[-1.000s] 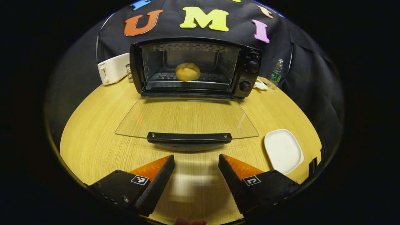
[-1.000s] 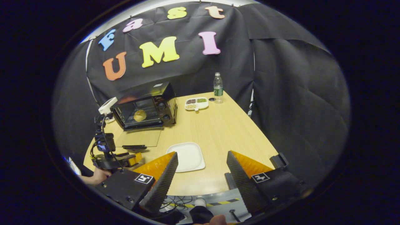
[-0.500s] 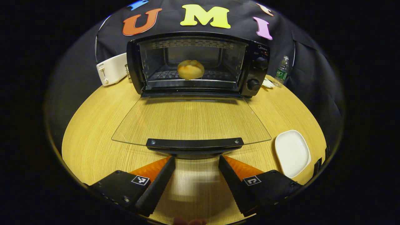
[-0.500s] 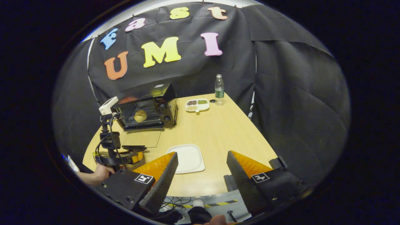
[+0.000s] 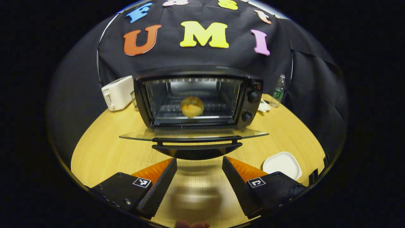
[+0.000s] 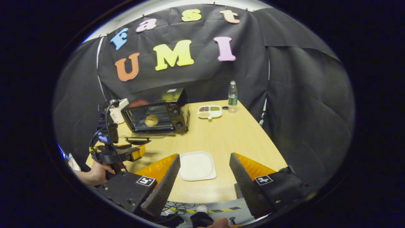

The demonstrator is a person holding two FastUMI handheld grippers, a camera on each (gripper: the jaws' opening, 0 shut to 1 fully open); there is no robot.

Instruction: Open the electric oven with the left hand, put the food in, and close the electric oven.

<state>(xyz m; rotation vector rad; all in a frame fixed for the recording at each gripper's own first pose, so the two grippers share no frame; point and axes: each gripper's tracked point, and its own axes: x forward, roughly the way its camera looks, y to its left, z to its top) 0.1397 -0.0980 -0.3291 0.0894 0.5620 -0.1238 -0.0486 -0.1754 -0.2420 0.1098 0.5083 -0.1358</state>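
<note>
Lower now than a moment ago, the left hand-held gripper (image 5: 197,177), fingers apart and empty, sits just before the door handle (image 5: 196,139), which runs sideways, bun (image 5: 192,106) inside the oven (image 5: 197,99).

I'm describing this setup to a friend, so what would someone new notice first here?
Probably the black electric oven at the back of the wooden table, its glass door hanging open with a golden bun on the rack inside. Next, the left gripper, fingers apart, just in front of the door's handle. An empty white plate lies nearer the right gripper.
</note>
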